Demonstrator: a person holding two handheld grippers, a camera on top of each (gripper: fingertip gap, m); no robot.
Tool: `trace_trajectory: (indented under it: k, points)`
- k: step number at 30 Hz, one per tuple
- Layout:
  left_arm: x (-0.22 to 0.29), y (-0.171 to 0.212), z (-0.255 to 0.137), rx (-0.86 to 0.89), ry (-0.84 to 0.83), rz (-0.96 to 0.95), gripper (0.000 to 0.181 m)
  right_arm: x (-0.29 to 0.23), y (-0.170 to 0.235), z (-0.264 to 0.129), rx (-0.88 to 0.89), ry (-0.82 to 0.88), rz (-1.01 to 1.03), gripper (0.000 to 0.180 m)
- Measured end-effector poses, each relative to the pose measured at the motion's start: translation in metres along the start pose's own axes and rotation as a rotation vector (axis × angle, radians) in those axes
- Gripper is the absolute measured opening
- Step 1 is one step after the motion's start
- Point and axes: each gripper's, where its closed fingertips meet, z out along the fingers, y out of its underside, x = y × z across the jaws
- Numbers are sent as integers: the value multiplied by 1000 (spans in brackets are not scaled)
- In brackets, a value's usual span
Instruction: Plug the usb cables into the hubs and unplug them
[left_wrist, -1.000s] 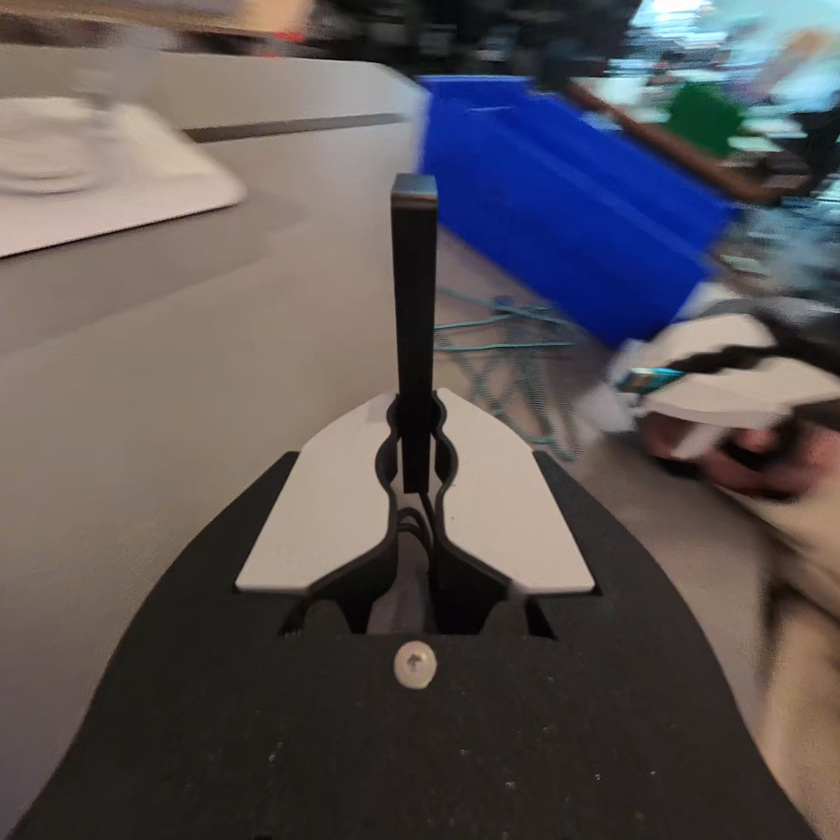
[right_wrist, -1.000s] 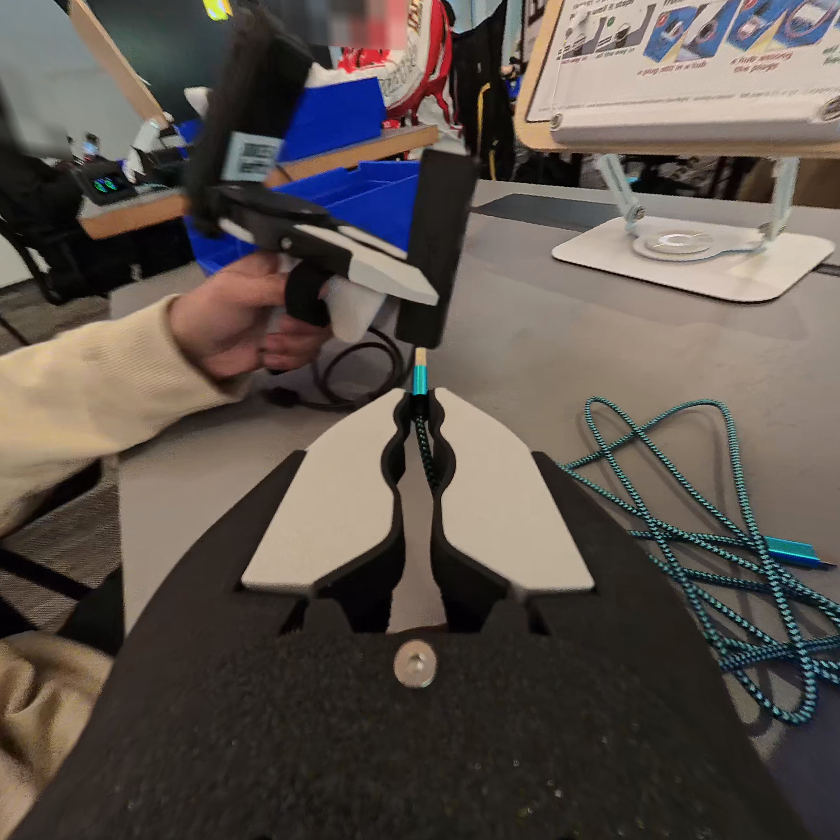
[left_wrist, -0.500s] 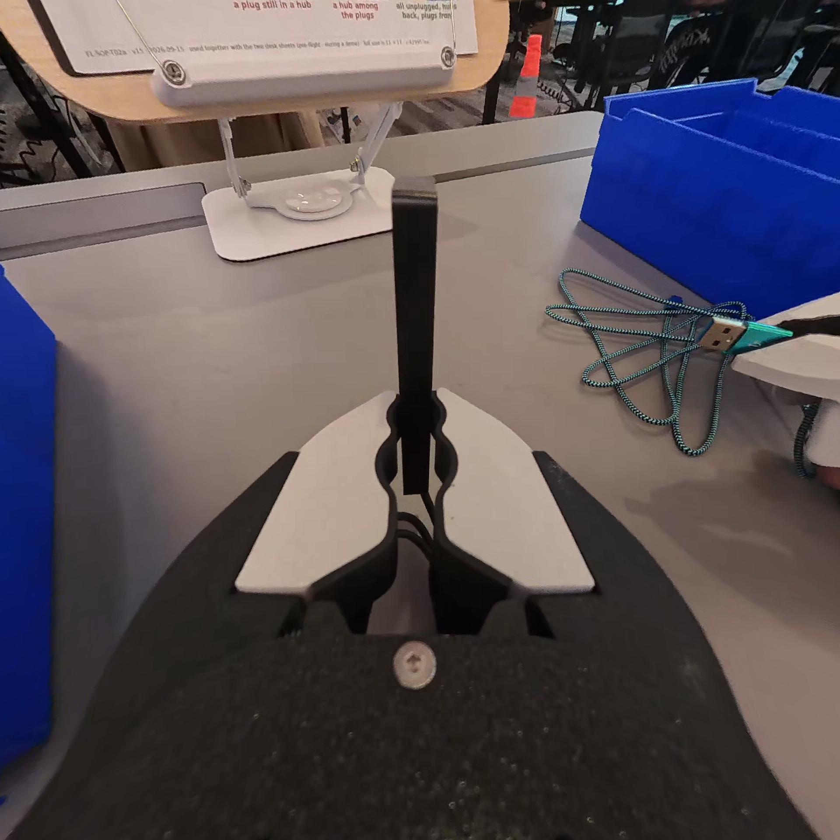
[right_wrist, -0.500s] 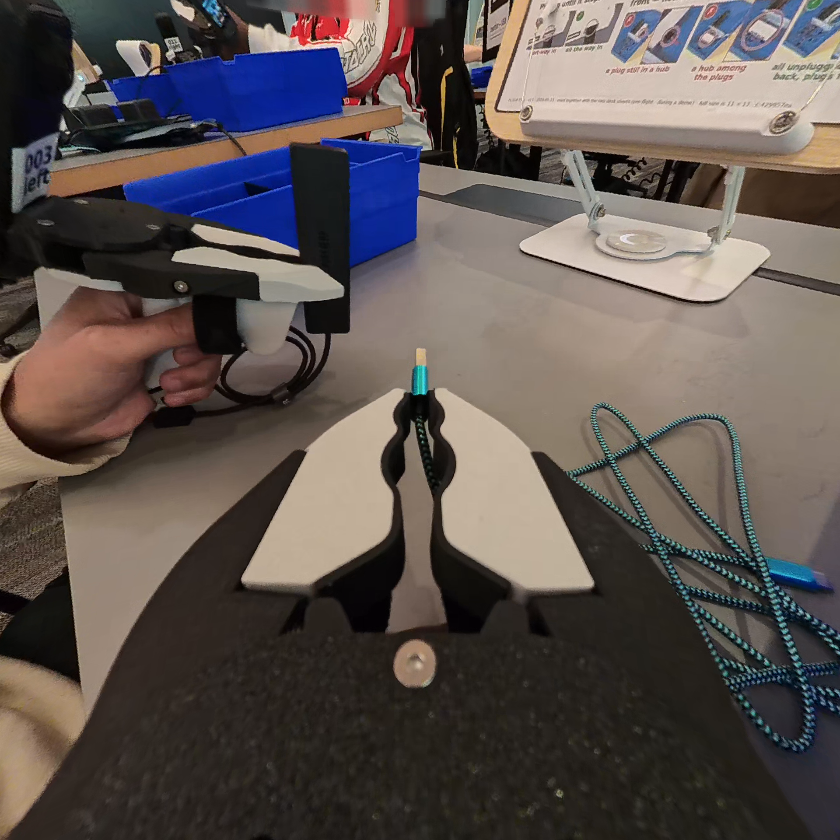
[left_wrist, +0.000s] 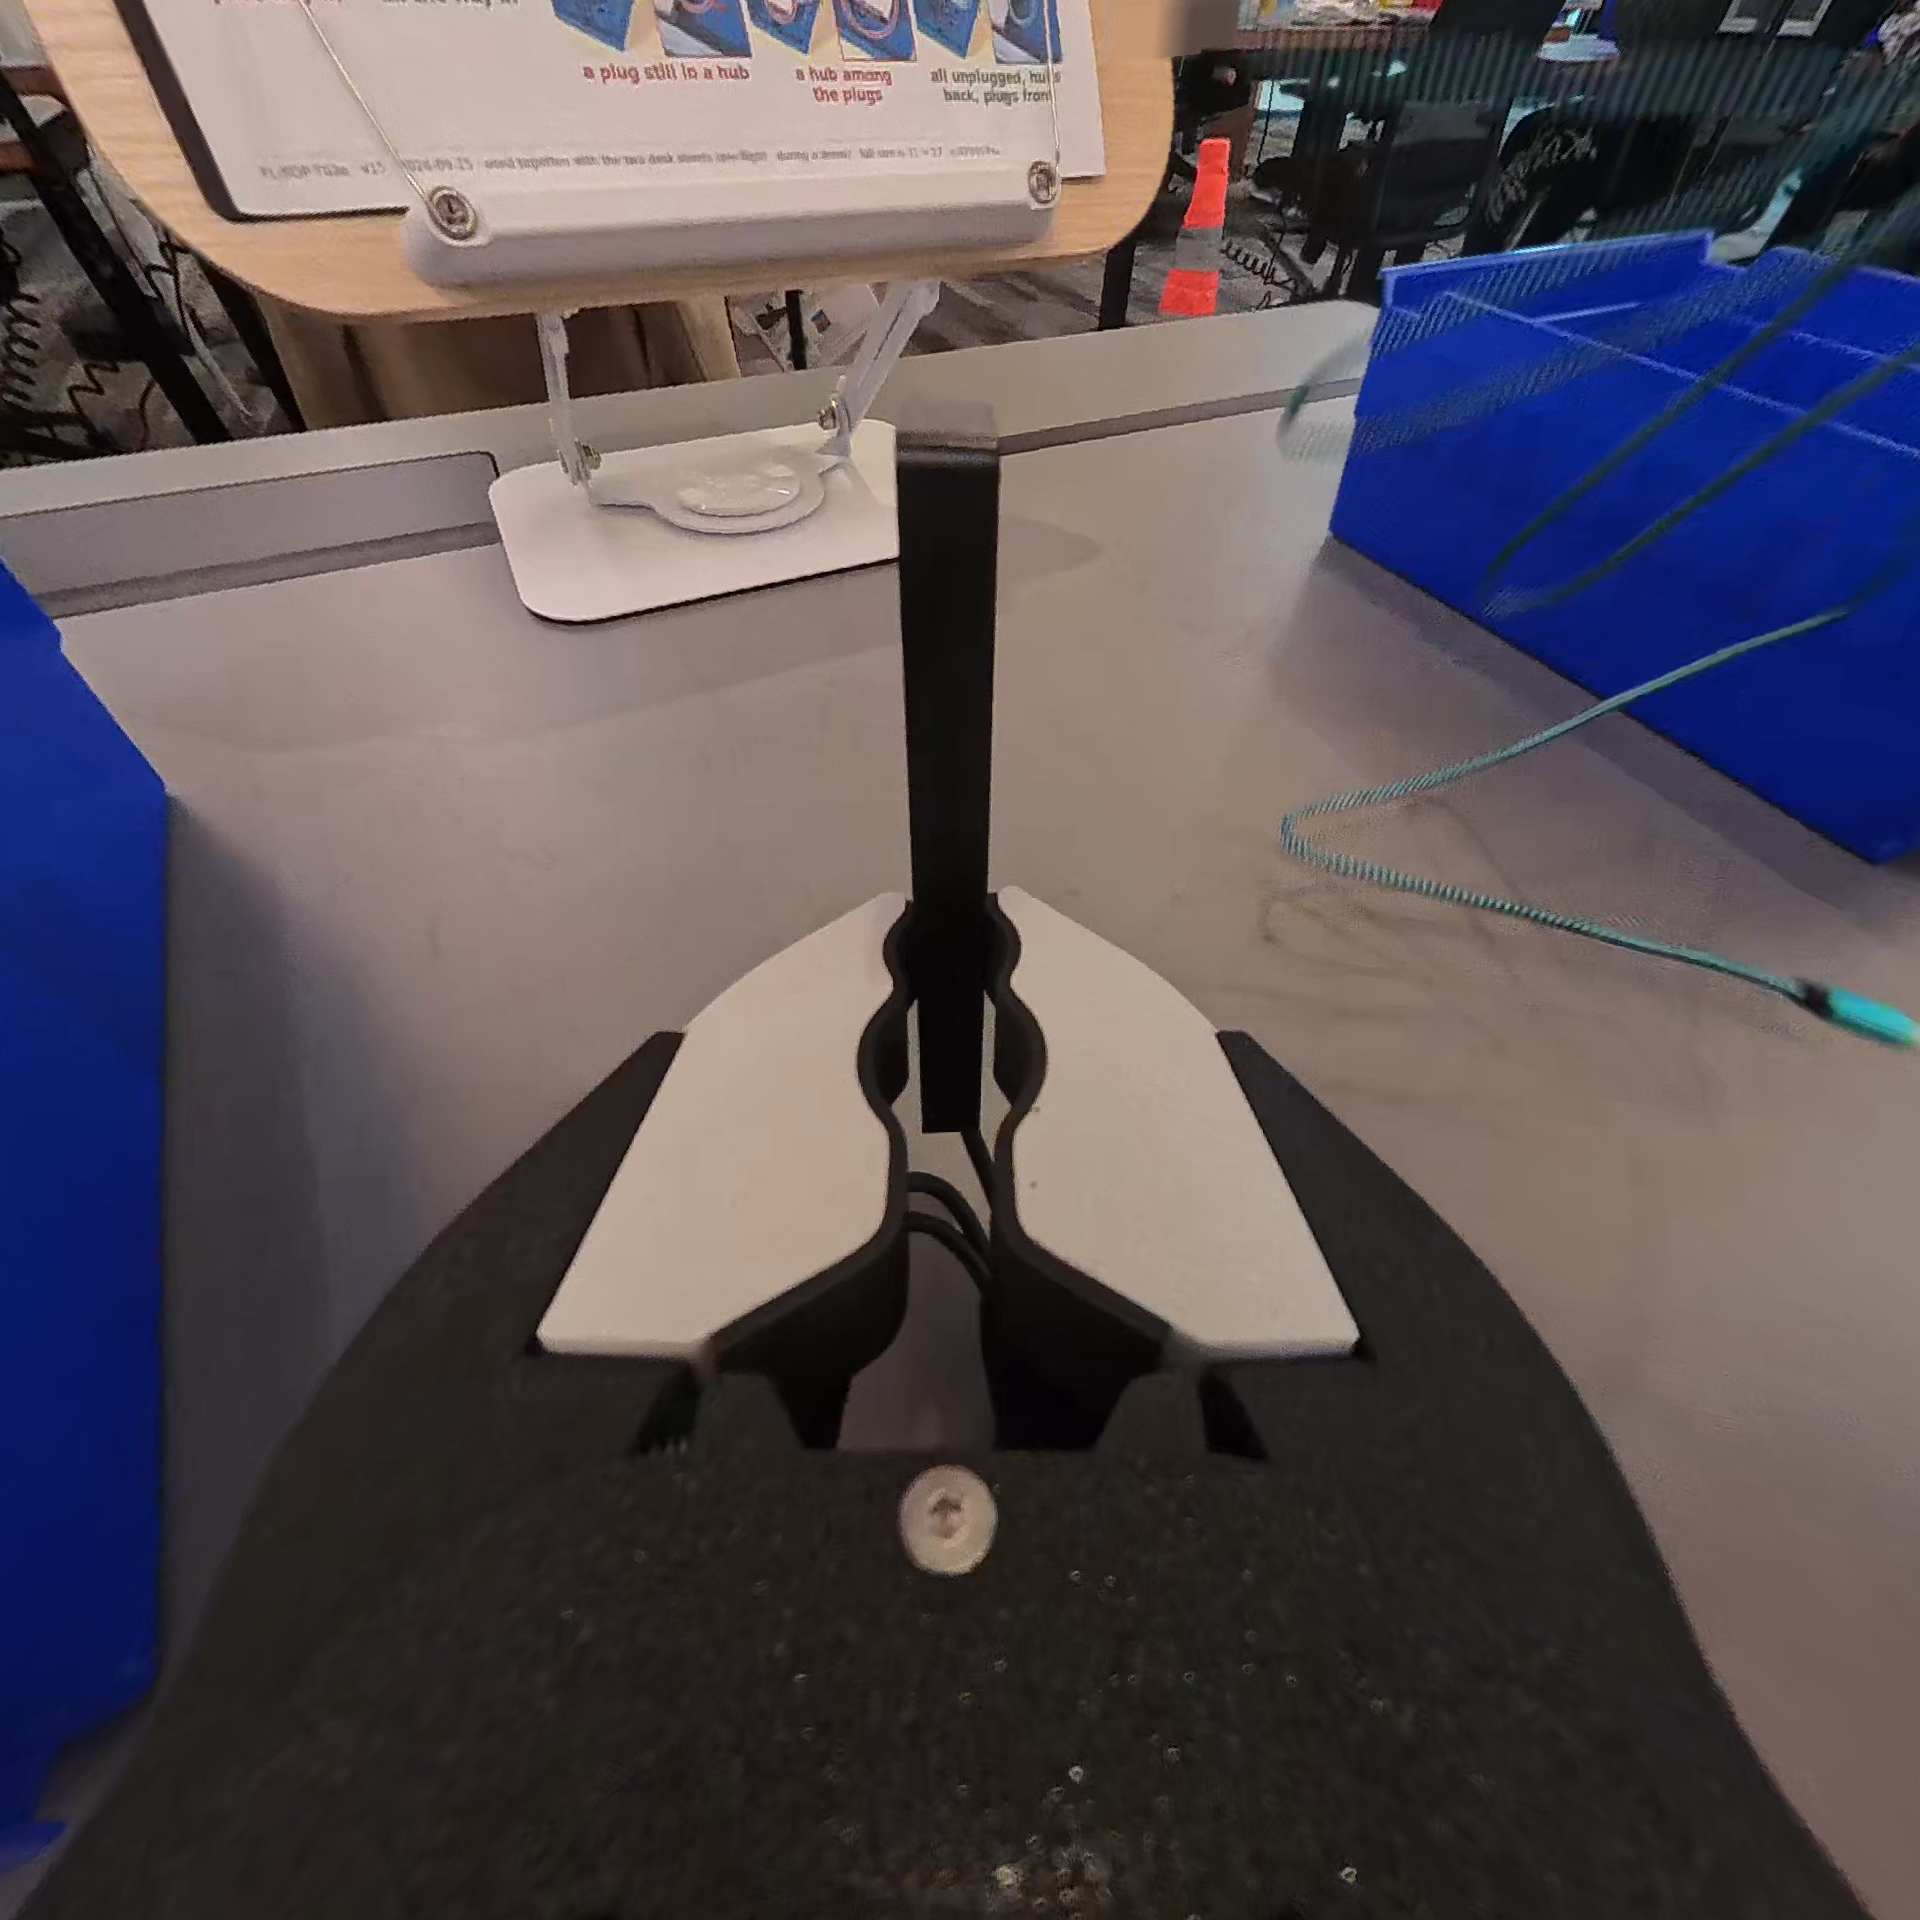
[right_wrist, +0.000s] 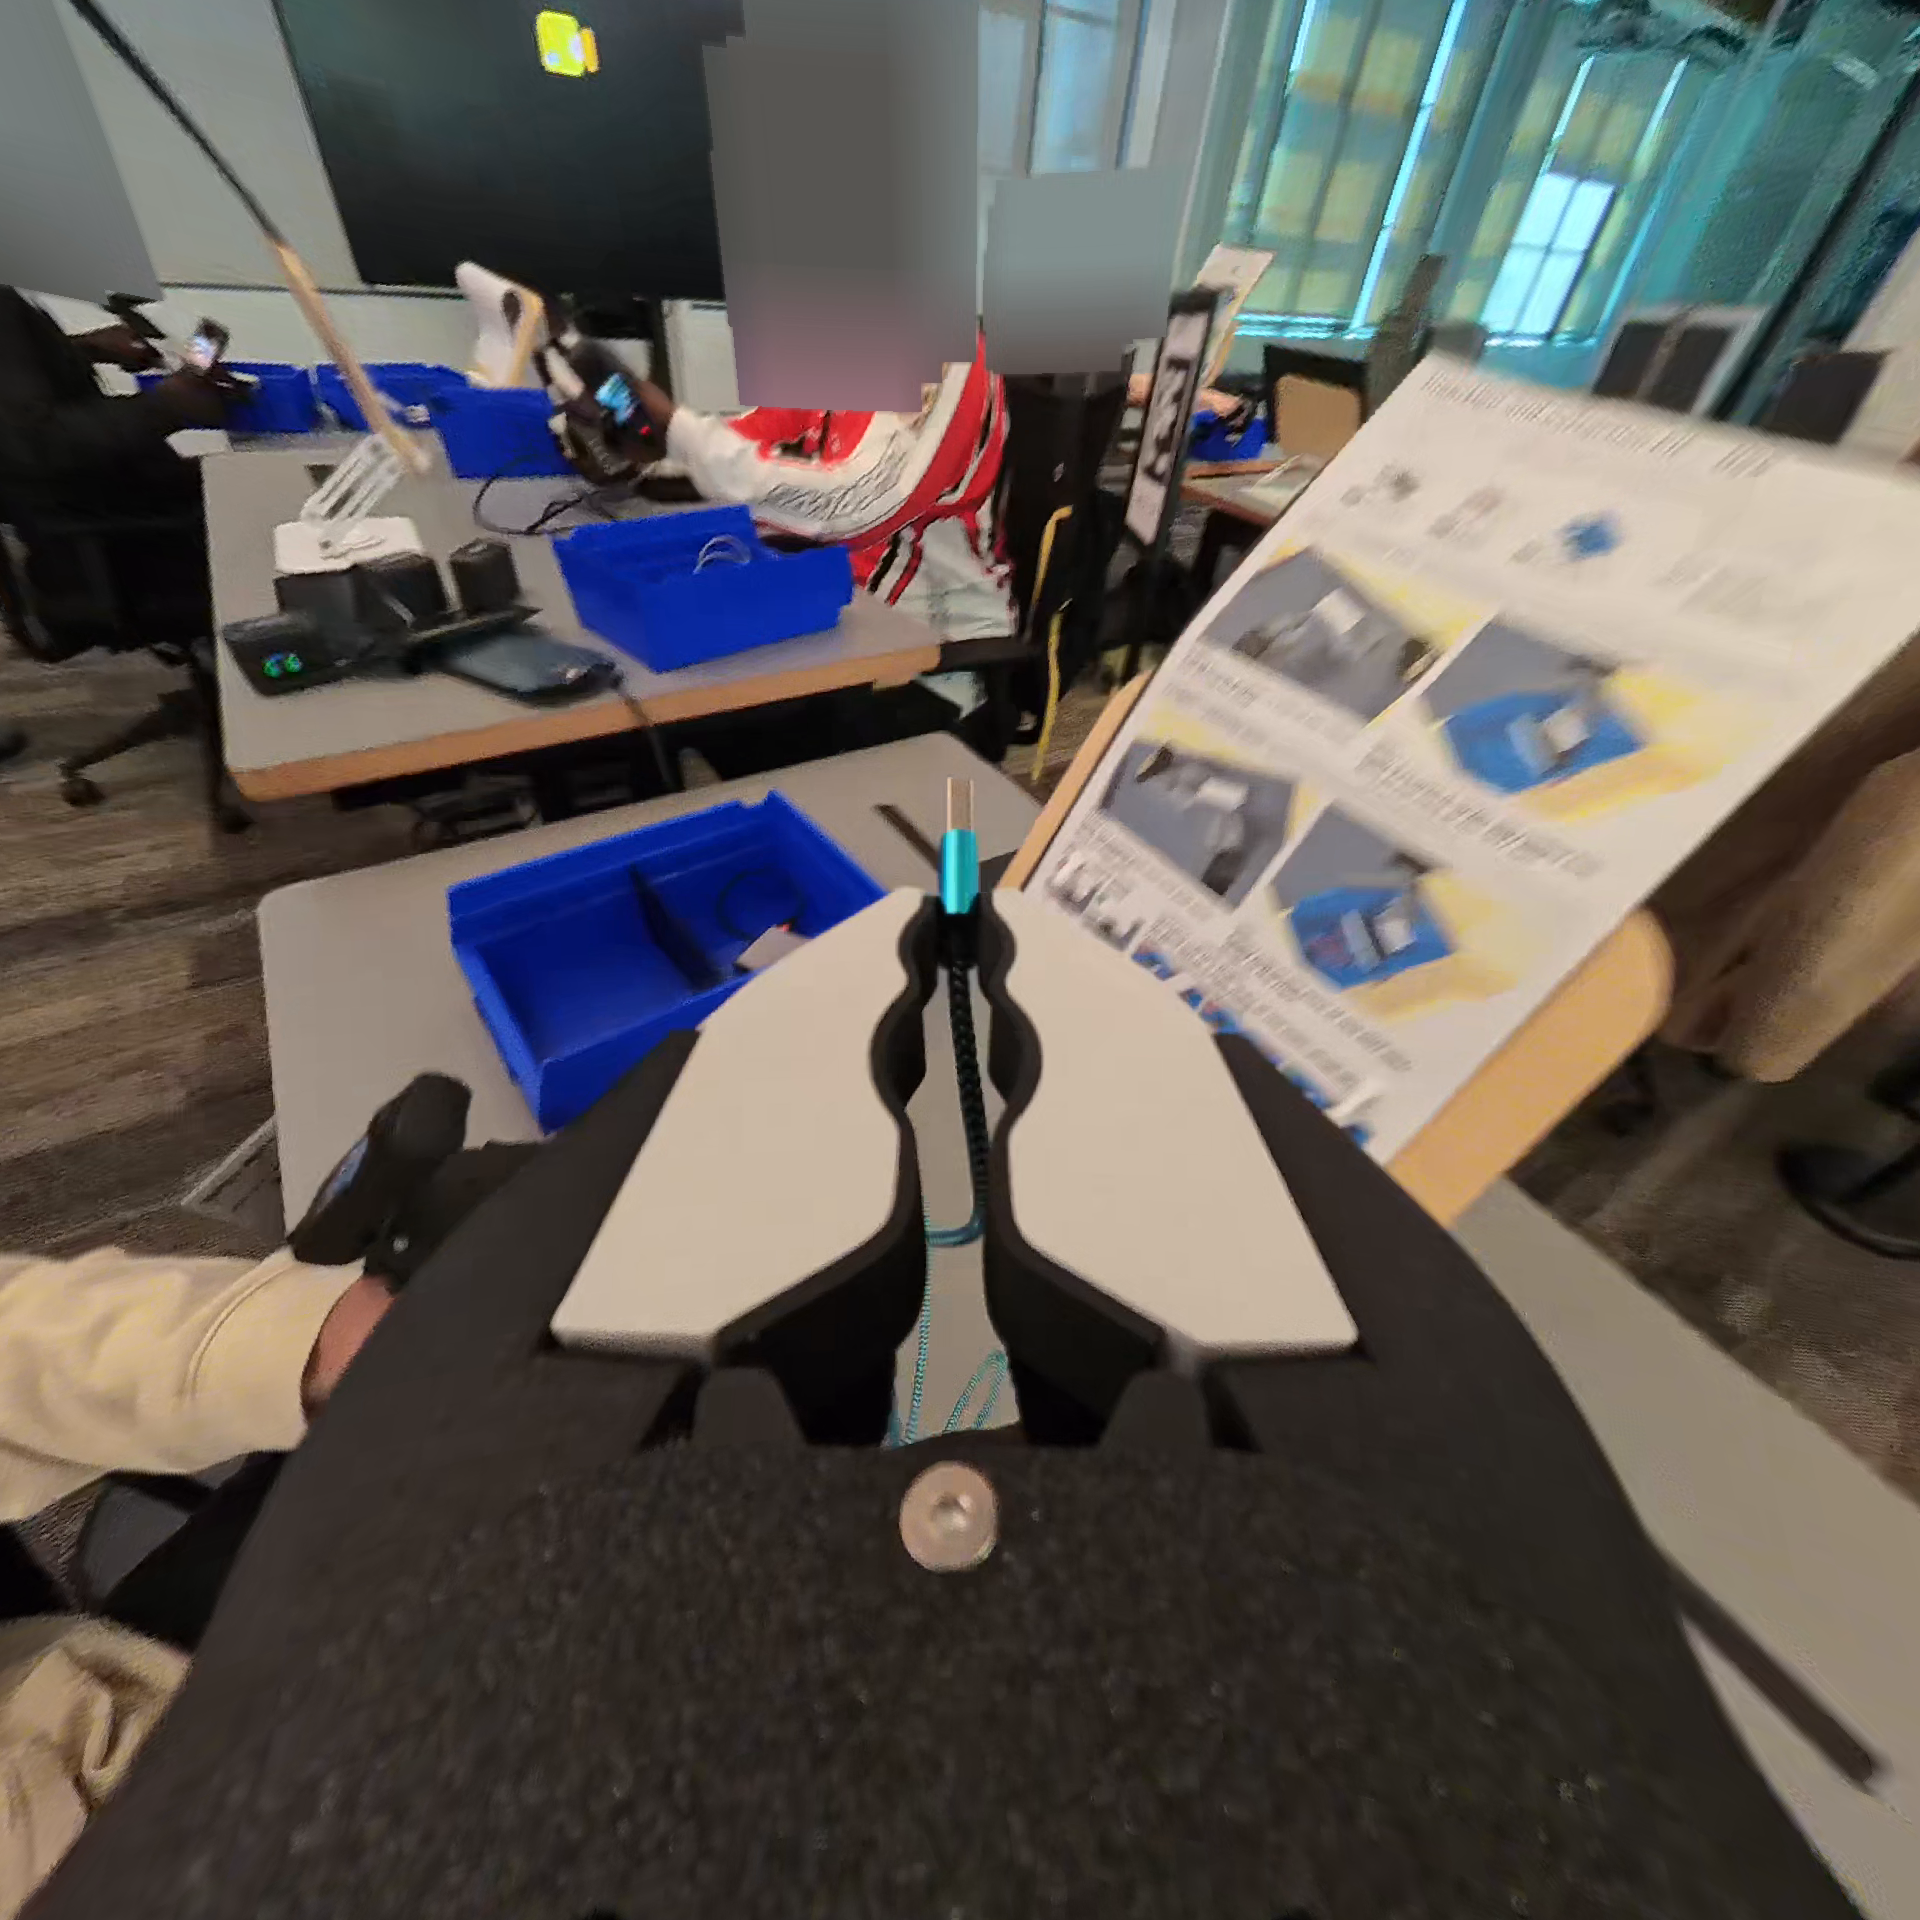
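L gripper (left_wrist: 948, 925) clamps hub (left_wrist: 945, 665); R gripper (right_wrist: 958, 914) clamps usb cable (right_wrist: 964, 1060).

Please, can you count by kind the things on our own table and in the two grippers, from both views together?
Black hub: 1
Teal cable with plug: 1
Blue bins: 2
White stand with the instruction board: 1
Grippers, left and right: 2
Total: 7

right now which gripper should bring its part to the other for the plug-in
Probably the right. The right gripper holds the teal plug tip-forward and free, while the left gripper grips the black hub upright and steady.
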Motion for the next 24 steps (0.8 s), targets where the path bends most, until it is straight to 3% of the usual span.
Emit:
trace_trajectory:
  k: [7, 11, 16, 24]
  points:
    - [-3, 1, 0, -7, 14, -26, 10, 74, -160, -78, 33, 248, -120, 7]
    - [-3, 2, 1, -13, 13, -18, 10, 105, -197, -110, -5, 366, -151, 7]
    - [-2, 3, 2, -20, 19, -15, 10, 142, -137, -112, -95, 435, -109, 6]
    - [0, 4, 3, -33, 14, 6, 10, 209, 53, -106, -272, 481, 123, 6]
